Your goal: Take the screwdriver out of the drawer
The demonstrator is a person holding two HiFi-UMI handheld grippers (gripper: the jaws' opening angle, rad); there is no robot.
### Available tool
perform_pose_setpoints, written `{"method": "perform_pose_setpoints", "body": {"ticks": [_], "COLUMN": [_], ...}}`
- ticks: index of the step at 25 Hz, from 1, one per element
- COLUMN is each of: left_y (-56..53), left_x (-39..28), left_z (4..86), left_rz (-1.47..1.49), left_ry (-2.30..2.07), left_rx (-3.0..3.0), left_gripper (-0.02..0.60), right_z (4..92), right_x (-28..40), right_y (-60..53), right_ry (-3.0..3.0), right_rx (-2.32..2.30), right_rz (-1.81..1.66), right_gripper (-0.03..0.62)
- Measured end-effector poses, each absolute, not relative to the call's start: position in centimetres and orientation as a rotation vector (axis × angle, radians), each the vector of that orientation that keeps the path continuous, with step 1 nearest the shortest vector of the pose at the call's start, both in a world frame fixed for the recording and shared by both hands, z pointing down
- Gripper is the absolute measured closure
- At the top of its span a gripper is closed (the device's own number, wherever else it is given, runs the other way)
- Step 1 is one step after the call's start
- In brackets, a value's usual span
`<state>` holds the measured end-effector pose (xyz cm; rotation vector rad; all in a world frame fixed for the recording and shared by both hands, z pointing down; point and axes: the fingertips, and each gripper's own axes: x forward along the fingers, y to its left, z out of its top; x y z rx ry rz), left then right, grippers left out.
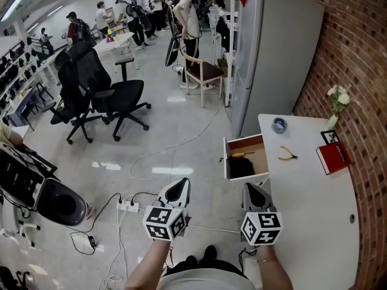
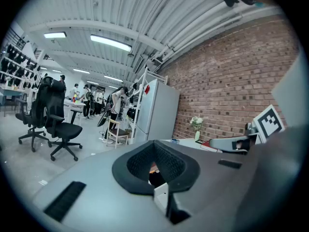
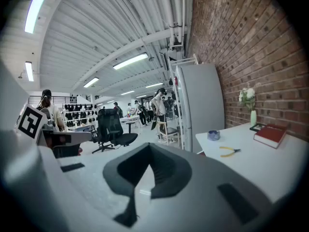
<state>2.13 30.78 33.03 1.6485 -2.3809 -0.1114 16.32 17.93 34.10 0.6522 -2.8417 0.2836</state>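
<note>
Orange-handled screwdriver in open white drawer
Shown by head view only; left gripper, right gripper fingers together, empty.

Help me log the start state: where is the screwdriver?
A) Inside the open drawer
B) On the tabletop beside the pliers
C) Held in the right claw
A: the orange-handled screwdriver lies inside the open drawer; the pliers lie apart on the tabletop.

Bright overhead lighting, fisheye-warped edges.
</note>
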Motion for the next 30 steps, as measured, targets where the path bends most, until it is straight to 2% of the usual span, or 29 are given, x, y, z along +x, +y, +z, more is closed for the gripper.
{"method": "perform_pose_setpoints", "body": {"ticks": [15, 17, 30], "left_y": [28.6, 28.2, 20.8], "left_x": [0.9, 0.3, -8.3], "left_z": [33.0, 33.0, 34.8], "left_rz": [-0.126, -0.135, -0.145], "left_ry": [-2.442, -2.441, -2.351], "left_rx": [1.592, 1.590, 1.633], "left_gripper": [0.587, 0.546, 0.478], "right_z": [33.8, 33.9, 35.0], "right_x": [15.6, 15.1, 8.5], "right_y": [15.2, 15.1, 9.3], "right_ry": [-2.870, -2.870, -2.813], "right_rx": [0.625, 0.624, 0.733], "right_rz": [0.276, 0.283, 0.313], "right_gripper": [0.592, 0.592, 0.592]}}
